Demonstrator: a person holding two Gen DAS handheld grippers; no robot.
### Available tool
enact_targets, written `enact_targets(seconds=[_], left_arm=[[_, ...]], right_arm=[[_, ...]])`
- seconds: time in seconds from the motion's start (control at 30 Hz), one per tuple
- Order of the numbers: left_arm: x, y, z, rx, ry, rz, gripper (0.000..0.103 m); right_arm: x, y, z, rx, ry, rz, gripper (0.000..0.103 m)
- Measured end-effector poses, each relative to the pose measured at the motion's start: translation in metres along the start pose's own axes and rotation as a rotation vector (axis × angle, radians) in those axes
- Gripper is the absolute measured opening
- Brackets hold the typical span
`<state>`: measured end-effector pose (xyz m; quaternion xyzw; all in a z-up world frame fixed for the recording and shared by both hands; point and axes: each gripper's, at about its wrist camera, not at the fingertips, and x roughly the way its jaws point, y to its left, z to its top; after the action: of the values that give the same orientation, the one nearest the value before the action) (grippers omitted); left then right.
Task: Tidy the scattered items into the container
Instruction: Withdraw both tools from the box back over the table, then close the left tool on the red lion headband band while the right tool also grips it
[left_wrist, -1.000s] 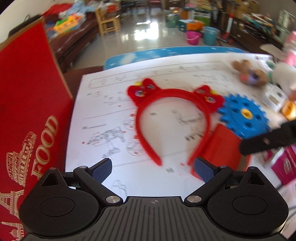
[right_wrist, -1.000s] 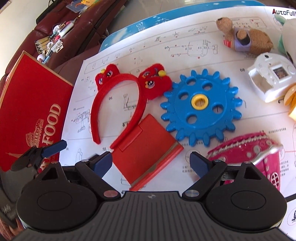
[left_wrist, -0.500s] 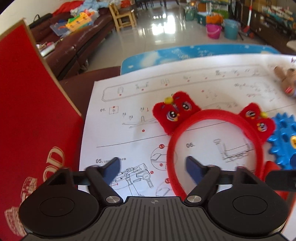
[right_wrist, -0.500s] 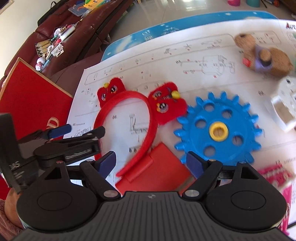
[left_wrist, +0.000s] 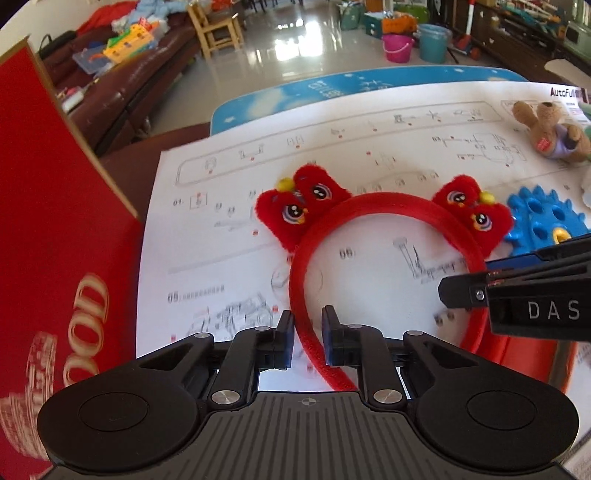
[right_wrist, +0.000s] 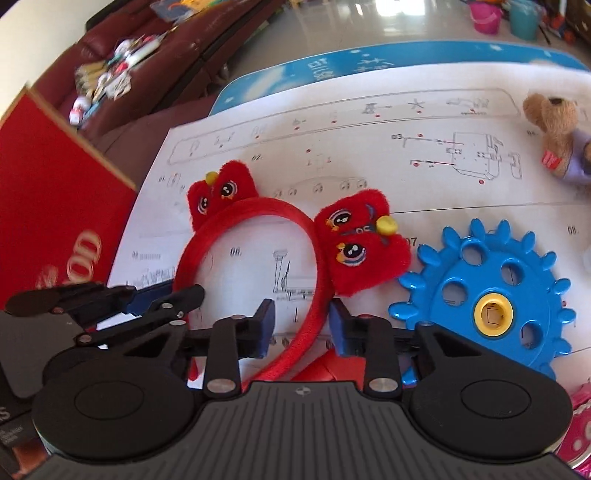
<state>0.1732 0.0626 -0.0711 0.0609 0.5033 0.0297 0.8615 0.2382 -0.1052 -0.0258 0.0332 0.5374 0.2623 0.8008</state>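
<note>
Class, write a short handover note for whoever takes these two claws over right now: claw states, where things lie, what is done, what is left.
Left claw: closing around one arm of the red headband; pads not yet pressing.
Right claw: closing around the other arm, gaps showing.
Headband lies flat on the instruction sheet; blue gear and teddy bear lie to its right; red box stands on the left.
Done: nothing visibly stowed.
Left: grip, lift, stow everything.

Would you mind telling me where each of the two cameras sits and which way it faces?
Left wrist: on the left gripper, angled down at the red headband; its own fingers are closing around the band's left leg.
Right wrist: on the right gripper, angled down; its fingers are closing around the right leg.
Shared: headband, blue gear, teddy bear, red box, and each other's gripper.
</note>
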Motion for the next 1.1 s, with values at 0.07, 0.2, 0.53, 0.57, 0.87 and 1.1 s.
enact_targets(seconds=[0.07,0.2,0.53,0.57,0.87,1.1], left_arm=[[-0.005,0.004,-0.007,-0.025,0.016,-0.022,0.014],[-0.020,0.006,-0.035,-0.035,0.030,-0.046,0.014],[-0.068,0.002,-0.111,-0.077,0.071,-0.123,0.033],[-0.071,0.002,-0.115,-0.089,0.076,-0.137,0.034],[-0.090,-0.004,-0.143,-0.139,0.072,-0.222,0.044],[-0.082,0.013,-0.132,-0.219,0.067,-0.117,0.075]], right_arm=[[-0.002,-0.001,-0.004,0.009,0.005,0.008,0.028],[-0.009,0.001,-0.015,0.027,0.023,0.029,0.027],[-0.030,0.024,-0.064,-0.083,0.053,0.086,0.032],[-0.033,0.023,-0.070,-0.085,0.054,0.096,0.032],[-0.059,0.019,-0.110,-0.106,0.040,0.109,0.029],[-0.059,0.023,-0.111,-0.124,0.042,0.083,0.031]])
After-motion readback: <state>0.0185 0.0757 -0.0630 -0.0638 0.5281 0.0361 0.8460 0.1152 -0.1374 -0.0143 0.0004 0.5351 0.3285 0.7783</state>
